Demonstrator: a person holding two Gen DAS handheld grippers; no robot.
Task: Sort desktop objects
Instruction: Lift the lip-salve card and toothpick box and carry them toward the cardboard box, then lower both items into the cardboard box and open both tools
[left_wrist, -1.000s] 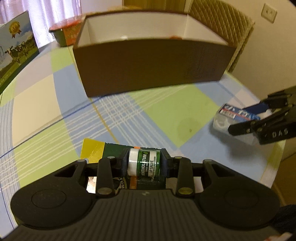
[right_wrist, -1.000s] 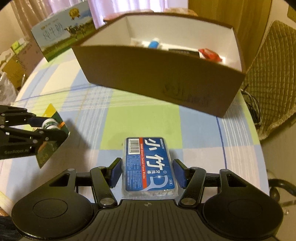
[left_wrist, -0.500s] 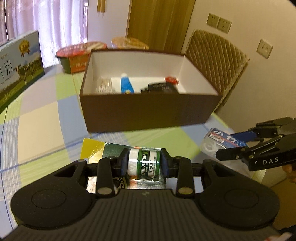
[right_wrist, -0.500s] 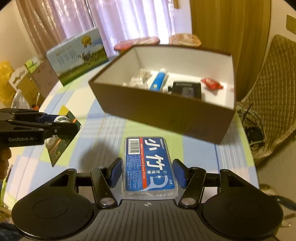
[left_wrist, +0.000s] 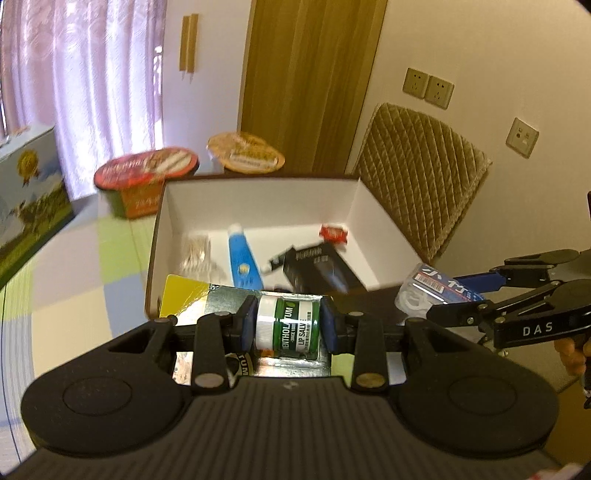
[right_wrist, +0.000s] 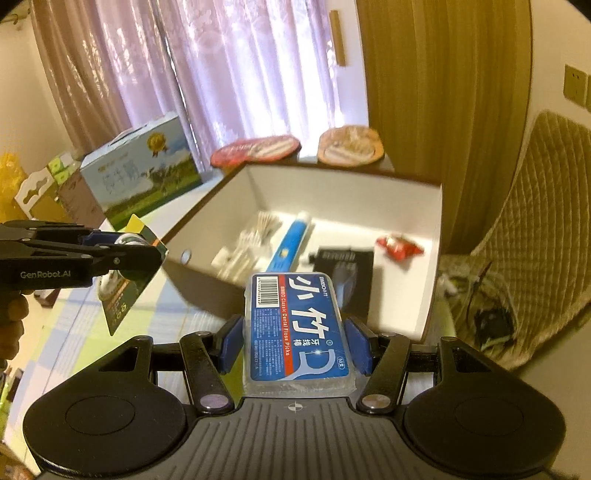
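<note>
My left gripper (left_wrist: 289, 328) is shut on a green lip salve pack (left_wrist: 291, 328) with a yellow-green card backing, held in the air at the near wall of the brown box (left_wrist: 376, 218). My right gripper (right_wrist: 295, 341) is shut on a blue dental floss picks case (right_wrist: 297, 326), held above the box's near wall (right_wrist: 207, 273). The box holds a blue tube (right_wrist: 290, 245), cotton swabs (right_wrist: 247, 245), a black pack (right_wrist: 345, 273) and a red packet (right_wrist: 397, 245). Each gripper shows in the other's view: the left one (right_wrist: 147, 251), the right one (left_wrist: 436, 306).
Two instant noodle bowls (left_wrist: 147, 177) (left_wrist: 245, 153) stand behind the box. A milk carton box (right_wrist: 142, 171) stands at the left on the checked tablecloth (left_wrist: 66, 280). A quilted chair (left_wrist: 417, 192) is to the right, beyond the table edge.
Both grippers have risen from the table with their objects and moved toward the box. The box's inside has come into full view.
</note>
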